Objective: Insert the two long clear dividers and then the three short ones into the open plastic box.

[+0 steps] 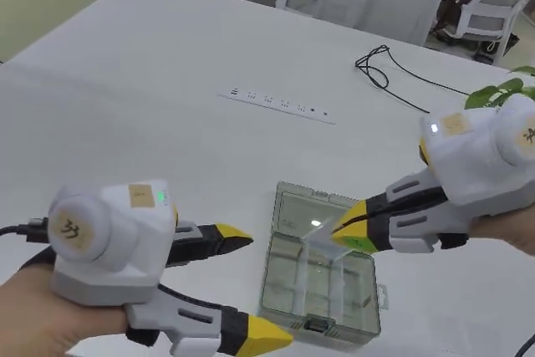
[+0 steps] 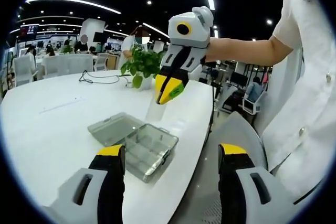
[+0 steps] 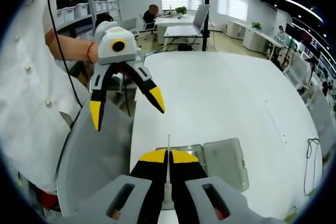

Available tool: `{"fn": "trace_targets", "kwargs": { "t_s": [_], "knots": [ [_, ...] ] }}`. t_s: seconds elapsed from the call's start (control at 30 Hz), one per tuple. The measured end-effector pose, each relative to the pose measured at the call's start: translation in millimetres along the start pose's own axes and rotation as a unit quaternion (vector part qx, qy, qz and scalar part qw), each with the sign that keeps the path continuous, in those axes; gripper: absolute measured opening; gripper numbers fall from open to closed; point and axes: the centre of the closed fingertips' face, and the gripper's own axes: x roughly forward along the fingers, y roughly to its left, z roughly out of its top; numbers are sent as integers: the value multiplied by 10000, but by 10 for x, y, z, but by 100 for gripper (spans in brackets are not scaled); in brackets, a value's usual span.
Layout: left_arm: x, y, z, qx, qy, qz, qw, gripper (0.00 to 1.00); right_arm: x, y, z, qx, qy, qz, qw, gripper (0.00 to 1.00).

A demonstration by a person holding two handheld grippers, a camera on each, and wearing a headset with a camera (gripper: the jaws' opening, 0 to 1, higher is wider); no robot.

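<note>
**Head view.** The right gripper [image 1: 353,232] has its fingers [image 1: 368,221] clenched on a clear divider [image 1: 324,238]. The divider is a thin, flat, transparent plastic plate that projects past the yellow tips. Below those tips lies the plastic box [image 1: 276,303], a translucent grey-green rectangular tray. It is open, with its hinged lid [image 1: 292,202] laid flat beyond it on the smooth white bench [image 1: 167,81]. The left gripper [image 1: 251,286] has its fingers spread wide and grasps nothing. Its tips are beside the box, not in contact with it.

**Left gripper view.** The left gripper's own fingers [image 2: 110,153] are black with yellow tips. They stand far apart and are empty. The box [image 2: 157,162] sits between and just beyond them. The right gripper [image 2: 170,90] hangs above the far side of the box, and the divider [image 2: 156,111] hangs down from its closed tips. Whether the divider's lower edge touches the box cannot be determined.

**Right gripper view.** The right gripper's own fingers [image 3: 157,157] are pressed together. The divider [image 3: 168,141] is seen edge-on as a thin line rising from between them. The box [image 3: 195,151] and lid [image 3: 226,161] lie just beyond the tips. The left gripper [image 3: 126,108] is held above the bench edge with its fingers splayed and nothing in them.
</note>
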Motion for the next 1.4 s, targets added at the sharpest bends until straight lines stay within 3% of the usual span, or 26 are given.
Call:
{"fn": "trace_targets", "kwargs": {
  "t_s": [0.57,1.4],
  "knots": [
    [44,159,-159,-240,136,107,9996,94,461,-261,-299,244,19,15,9997,2],
    [86,207,-213,-429,180,78,9989,93,686,-319,-473,317,-5,128,9994,2]
  ]
}}
